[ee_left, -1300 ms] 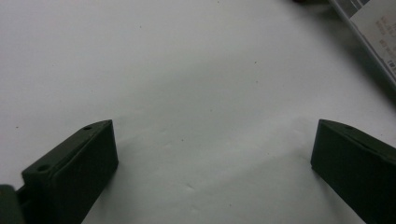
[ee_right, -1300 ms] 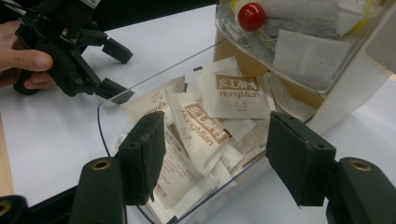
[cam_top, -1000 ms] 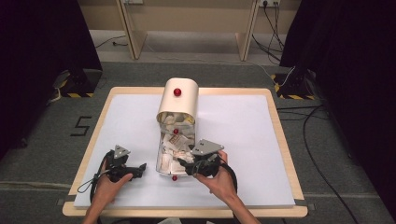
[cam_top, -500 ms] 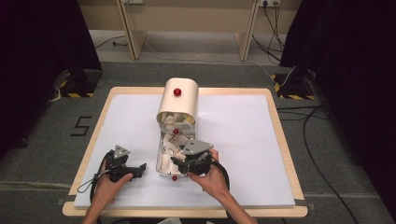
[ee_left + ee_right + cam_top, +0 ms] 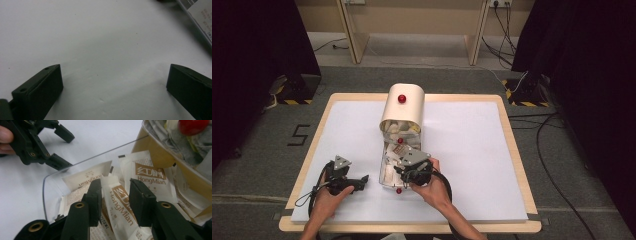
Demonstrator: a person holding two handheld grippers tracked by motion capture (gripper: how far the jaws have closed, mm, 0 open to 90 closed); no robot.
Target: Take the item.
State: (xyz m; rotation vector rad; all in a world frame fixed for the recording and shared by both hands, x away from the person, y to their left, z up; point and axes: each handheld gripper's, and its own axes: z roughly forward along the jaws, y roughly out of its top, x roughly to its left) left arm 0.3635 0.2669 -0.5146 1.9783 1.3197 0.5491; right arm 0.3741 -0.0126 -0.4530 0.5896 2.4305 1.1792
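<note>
I note my right gripper [image 5: 113, 195] down in the clear tray [image 5: 50, 195] at the near middle of the table [image 5: 472, 150], its jaws just closing around a HongMian sachet [image 5: 120, 205] standing between them. My left gripper [image 5: 357, 184] rests left of the tray, jaws wide, holding nothing.

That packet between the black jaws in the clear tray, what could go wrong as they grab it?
The right gripper has just been closing around one upright HongMian sachet, not clearly pinched yet. Other sachets lie packed against it, so a neighbour might get caught or dragged out too. The thin packet could also slip or crumple. The clear tray is light-looking and nothing holds it; the left gripper rests open beside it.
</note>
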